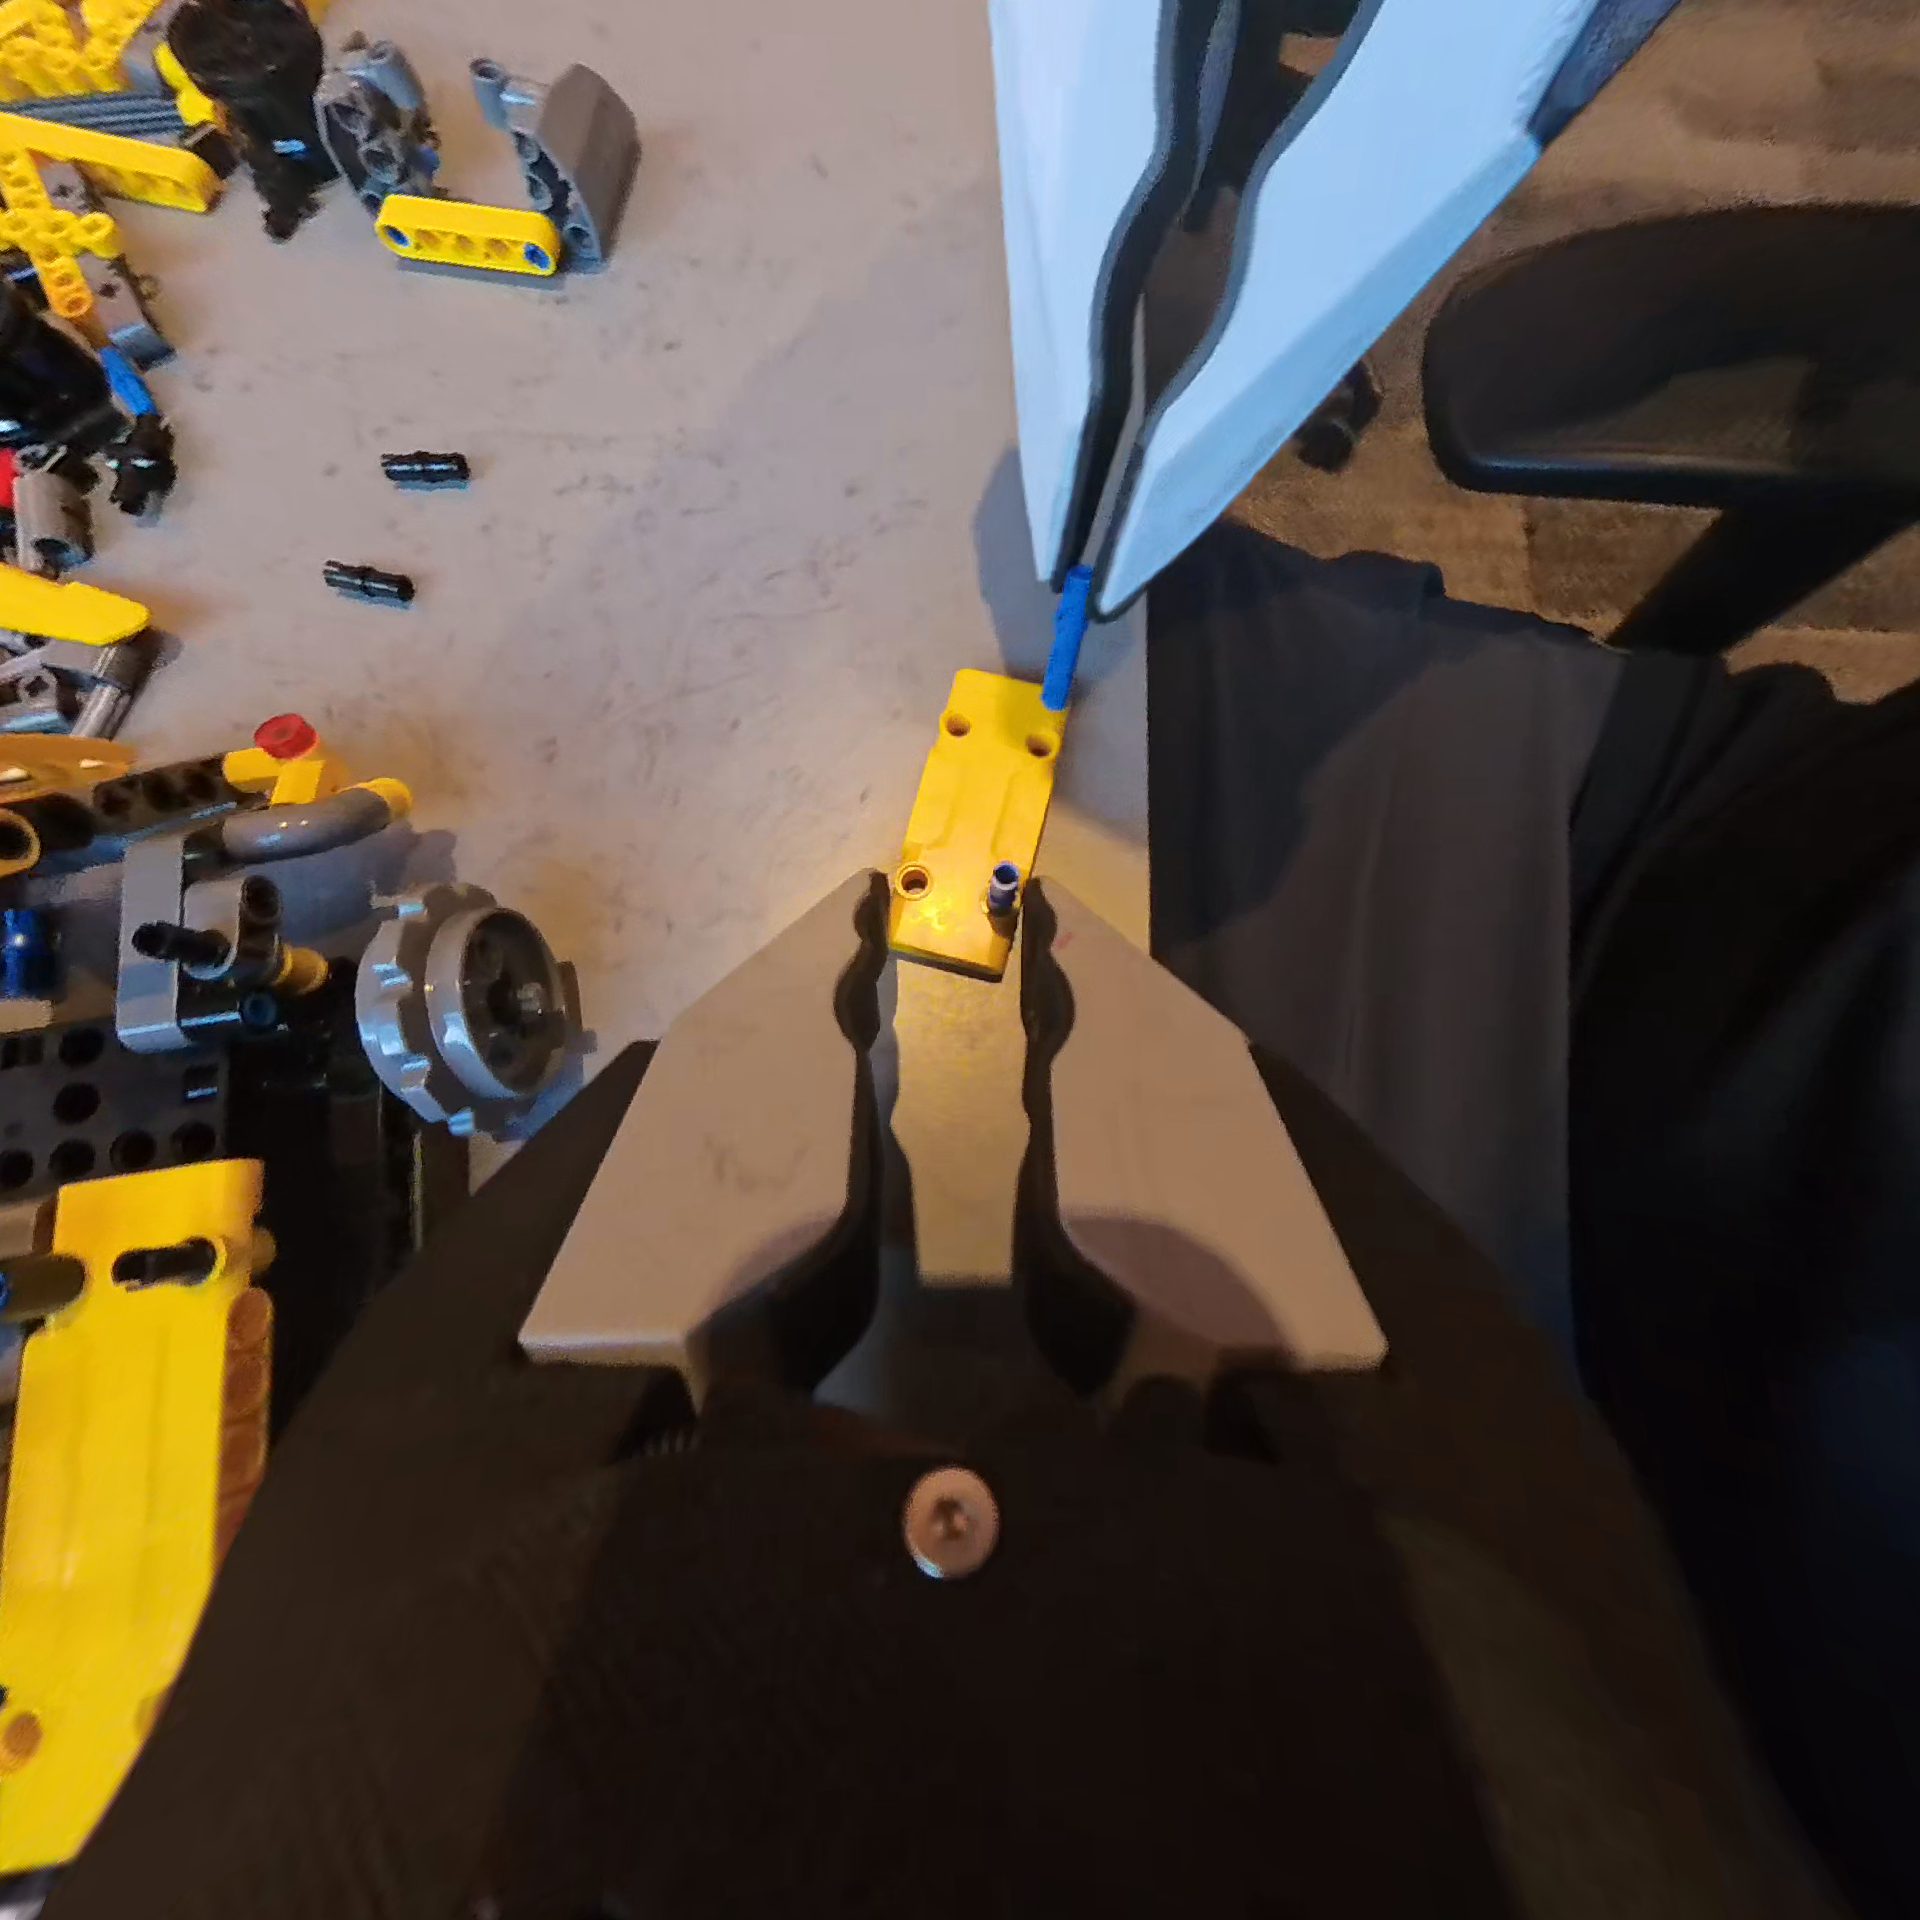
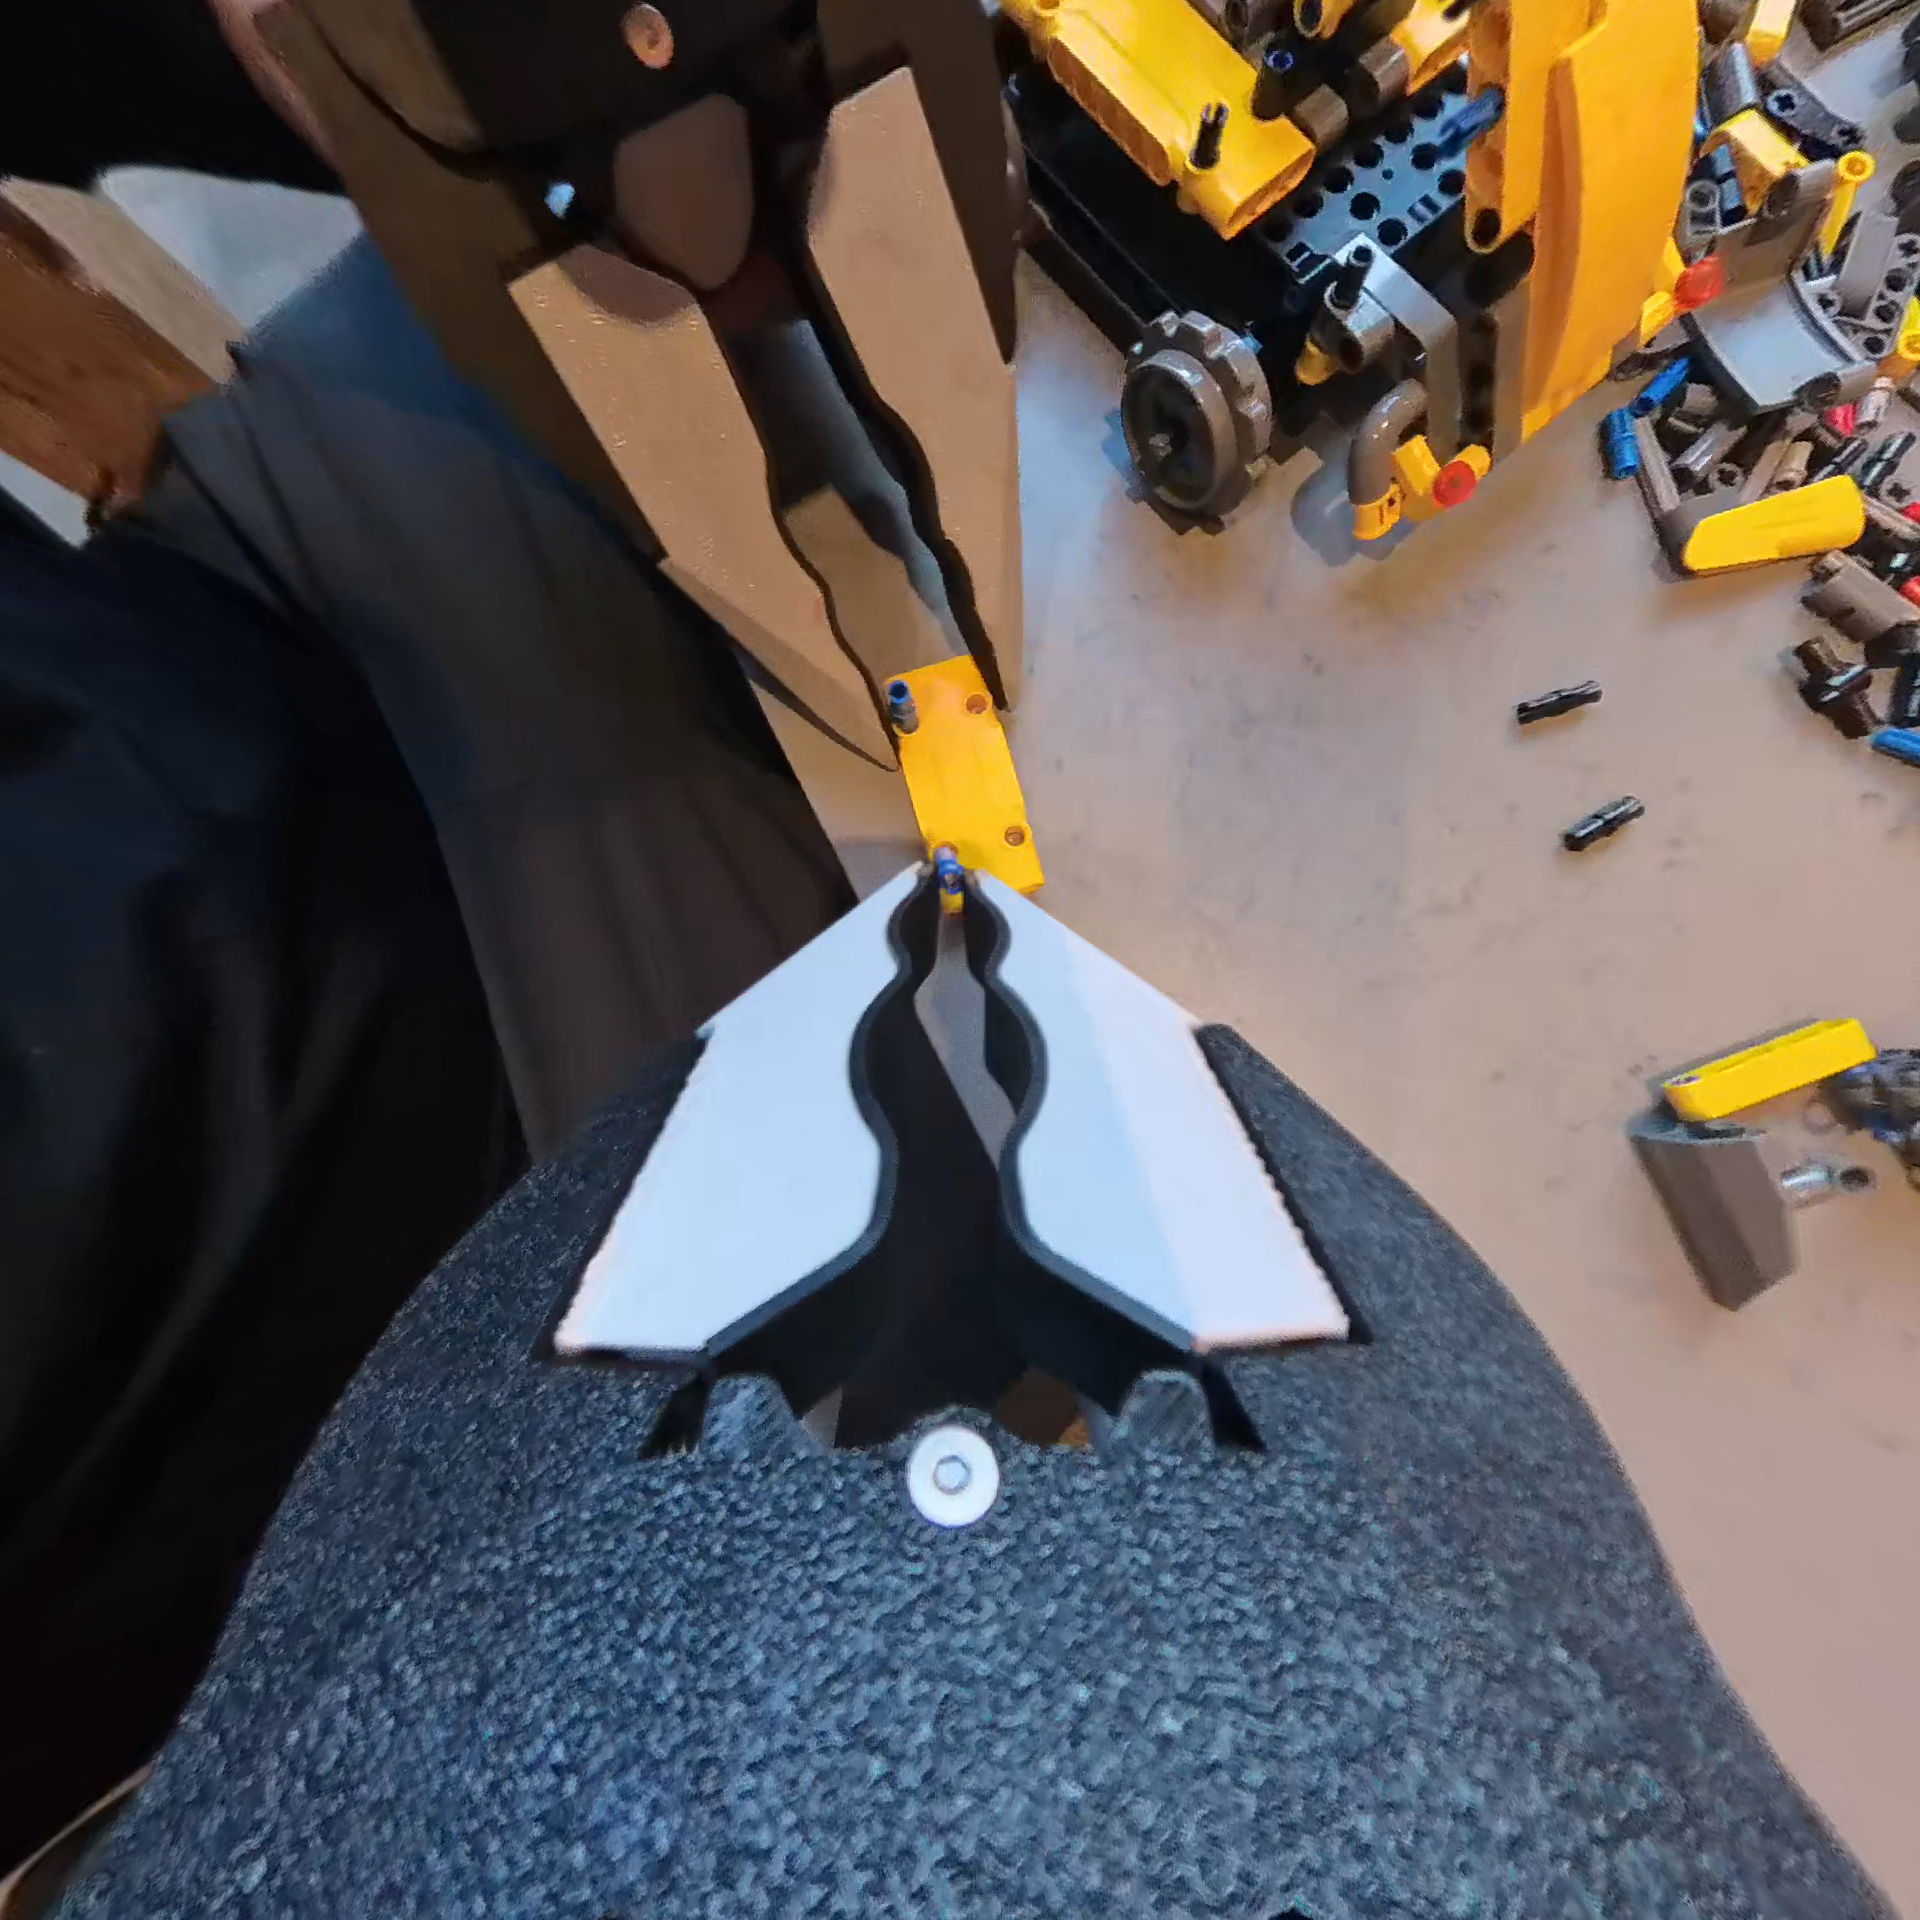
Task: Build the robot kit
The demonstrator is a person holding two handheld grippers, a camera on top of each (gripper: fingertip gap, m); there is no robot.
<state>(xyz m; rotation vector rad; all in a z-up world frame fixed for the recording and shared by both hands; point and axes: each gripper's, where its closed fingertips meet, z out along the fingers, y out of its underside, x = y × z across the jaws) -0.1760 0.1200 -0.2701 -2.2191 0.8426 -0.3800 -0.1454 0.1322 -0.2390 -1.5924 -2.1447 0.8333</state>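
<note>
Presently the left gripper (image 1: 954, 914) pinches one end of a yellow plate (image 1: 977, 821) above the table (image 1: 675, 582) edge, while the right gripper (image 2: 948, 883) clamps a blue pin (image 1: 1068, 639) touching the plate's far corner.

Large yellow curved plastic panel (image 1: 125, 1455) cut off at left edge. Black office chair (image 1: 1683, 416) cropped at right. Far pile of small grey and black plastic pins (image 2: 1787, 436) too blurred to separate.
</note>
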